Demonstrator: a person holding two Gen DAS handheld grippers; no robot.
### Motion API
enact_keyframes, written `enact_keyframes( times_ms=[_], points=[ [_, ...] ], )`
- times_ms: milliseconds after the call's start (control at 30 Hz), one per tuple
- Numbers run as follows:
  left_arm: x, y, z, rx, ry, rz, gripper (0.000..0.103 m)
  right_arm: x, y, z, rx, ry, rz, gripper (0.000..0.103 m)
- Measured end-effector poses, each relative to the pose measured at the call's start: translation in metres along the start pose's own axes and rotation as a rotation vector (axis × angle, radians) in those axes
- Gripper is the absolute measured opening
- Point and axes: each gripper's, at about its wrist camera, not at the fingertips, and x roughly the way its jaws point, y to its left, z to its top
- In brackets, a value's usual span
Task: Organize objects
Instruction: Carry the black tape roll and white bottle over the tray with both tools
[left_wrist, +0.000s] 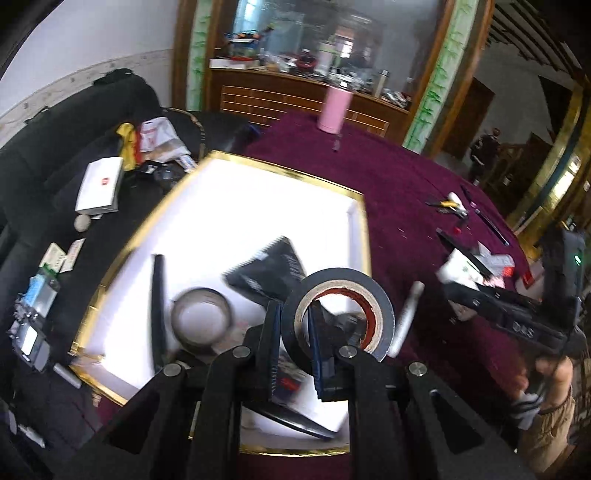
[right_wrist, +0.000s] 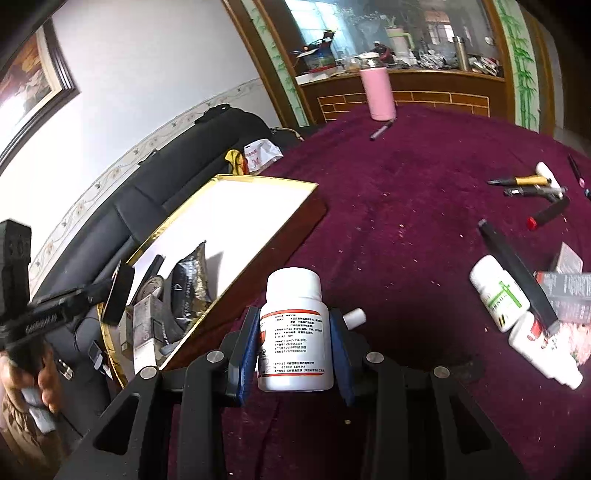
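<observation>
My left tongs (left_wrist: 293, 343) were clamped on the wall of a black tape roll (left_wrist: 338, 308), one finger outside and one inside its core. The roll stood on edge above the near right corner of the white gold-rimmed tray (left_wrist: 364, 236), which lay at the left edge of the maroon worktop (left_wrist: 399, 192). Inside the tray were a grey tape roll (left_wrist: 202, 317), a black foil packet (left_wrist: 269, 271) and a long black strip (left_wrist: 158, 306). A small white tube (left_wrist: 406, 317) lay on the cloth just right of the held roll.

My right tongs (right_wrist: 294, 341) gripped a white pill bottle (right_wrist: 294, 328) upright by its sides, label facing the camera, over the near part of the worktop, just right of the tray.

Further right lay a second white bottle with green markings (right_wrist: 496, 291), a white tube (right_wrist: 543, 347) and a long black bar (right_wrist: 517, 273). A yellow-handled tool (right_wrist: 524, 181) lay farther back. A pink tumbler (right_wrist: 378, 94) stood at the far edge, with a pen (right_wrist: 380, 132) near its base. A black sofa (right_wrist: 155, 192) stood left of the worktop.
</observation>
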Motion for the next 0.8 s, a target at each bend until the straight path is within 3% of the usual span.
enact_keyframes(
  times_ms=[467, 800],
  points=[
    [0.028, 0.051, 0.045, -0.032, 0.036, 0.123, 0.014, 0.013, 0.027, 0.008, -0.06, 0.028, 0.006, 0.039],
    [0.06, 0.076, 0.058, -0.089, 0.094, 0.156, 0.014, 0.021, 0.046, 0.012, -0.103, 0.043, -0.004, 0.039]
  ],
)
